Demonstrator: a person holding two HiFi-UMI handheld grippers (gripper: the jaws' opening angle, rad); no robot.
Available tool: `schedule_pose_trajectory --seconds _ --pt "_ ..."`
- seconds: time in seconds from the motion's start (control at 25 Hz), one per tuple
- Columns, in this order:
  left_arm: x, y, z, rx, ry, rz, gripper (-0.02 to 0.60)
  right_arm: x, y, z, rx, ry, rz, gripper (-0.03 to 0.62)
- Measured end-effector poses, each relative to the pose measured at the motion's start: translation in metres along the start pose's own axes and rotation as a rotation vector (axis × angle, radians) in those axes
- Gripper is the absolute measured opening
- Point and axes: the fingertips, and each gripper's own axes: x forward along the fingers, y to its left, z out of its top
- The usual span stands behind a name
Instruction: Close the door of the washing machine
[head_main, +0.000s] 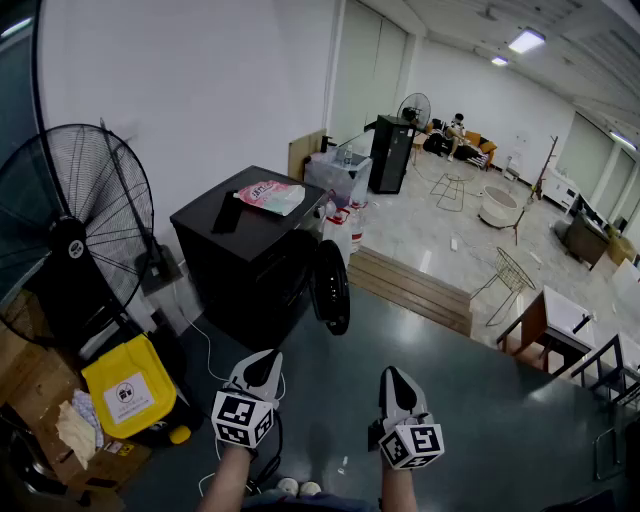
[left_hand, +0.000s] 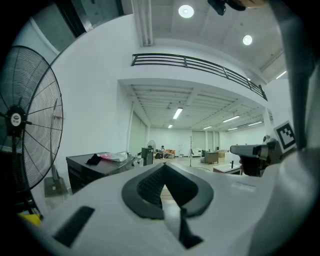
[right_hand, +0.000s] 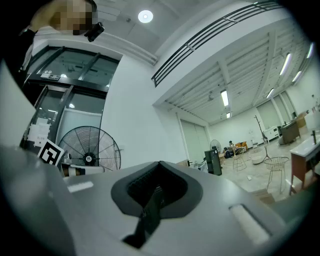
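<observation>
A black washing machine (head_main: 245, 265) stands against the white wall, and its round door (head_main: 331, 287) is swung open toward the room. Both grippers hang side by side in front of it, short of the door and touching nothing. My left gripper (head_main: 262, 368) is shut and empty, and my right gripper (head_main: 396, 385) is shut and empty as well. In the left gripper view the closed left gripper (left_hand: 164, 167) points level past the machine (left_hand: 95, 170), with the right gripper's body (left_hand: 255, 152) at the right. The right gripper view shows the closed right gripper (right_hand: 160, 167) aimed slightly upward.
A pink-and-white bag (head_main: 270, 195) and a dark item (head_main: 226, 212) lie on the machine's top. A large black floor fan (head_main: 70, 240) and a yellow bin (head_main: 128, 385) stand left. A wooden step (head_main: 410, 285) lies beyond the door, tables (head_main: 560, 320) to the right.
</observation>
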Motion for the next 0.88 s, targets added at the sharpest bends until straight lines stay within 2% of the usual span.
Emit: schedule_pose_trajectory --seconds 0.44,0.6,0.88 --pt "0.006 -0.002 -0.005 -0.001 0.006 -0.016 0.003 0.003 0.003 -0.007 -0.004 0.013 0.007 0.009" --pt "0.010 -0.005 -0.008 -0.008 0.012 -0.022 0.003 0.004 0.003 -0.011 0.026 0.014 0.006 0.010" --pt "0.013 -0.020 -0.022 -0.022 0.020 -0.066 0.003 0.003 -0.001 -0.019 0.044 0.023 -0.010 0.011"
